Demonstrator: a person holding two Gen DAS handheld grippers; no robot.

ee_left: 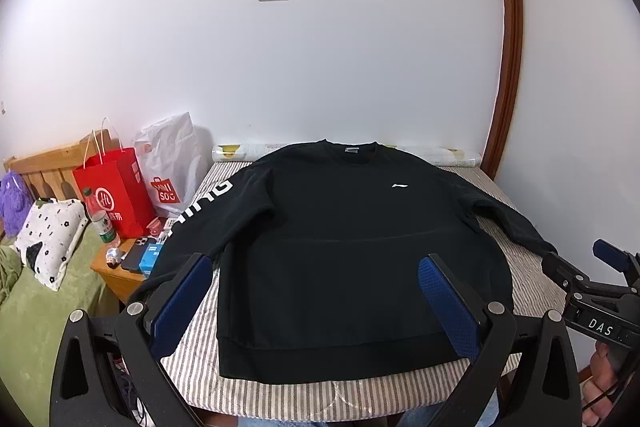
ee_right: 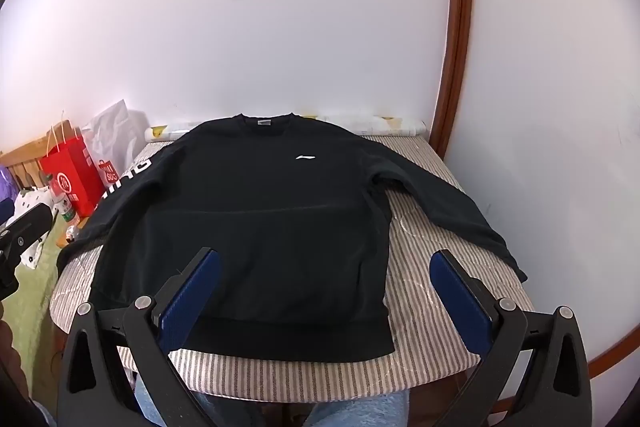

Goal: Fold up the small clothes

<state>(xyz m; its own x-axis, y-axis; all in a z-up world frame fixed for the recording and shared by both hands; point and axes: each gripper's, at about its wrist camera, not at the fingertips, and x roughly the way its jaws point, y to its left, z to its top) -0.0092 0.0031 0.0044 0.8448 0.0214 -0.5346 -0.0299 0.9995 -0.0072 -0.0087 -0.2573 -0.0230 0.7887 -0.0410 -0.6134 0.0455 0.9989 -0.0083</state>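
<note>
The left gripper (ee_left: 316,299) is built of matte black plastic, with two triangular side frames, each pierced by a teardrop-shaped slot. Round silver screw heads sit at the pivots, two on either side. Its two fingers (ee_left: 448,307) are long flat paddles faced with dark blue, finely dimpled rubber pads. The right gripper (ee_right: 326,295) is the same make: black frames, silver screws, blue textured pads. Seen from the side in the left wrist view, it shows a black body with small screws and a black label bearing the white letters "DAS". Light blue denim trousers (ee_right: 372,411) cover the person's legs.
</note>
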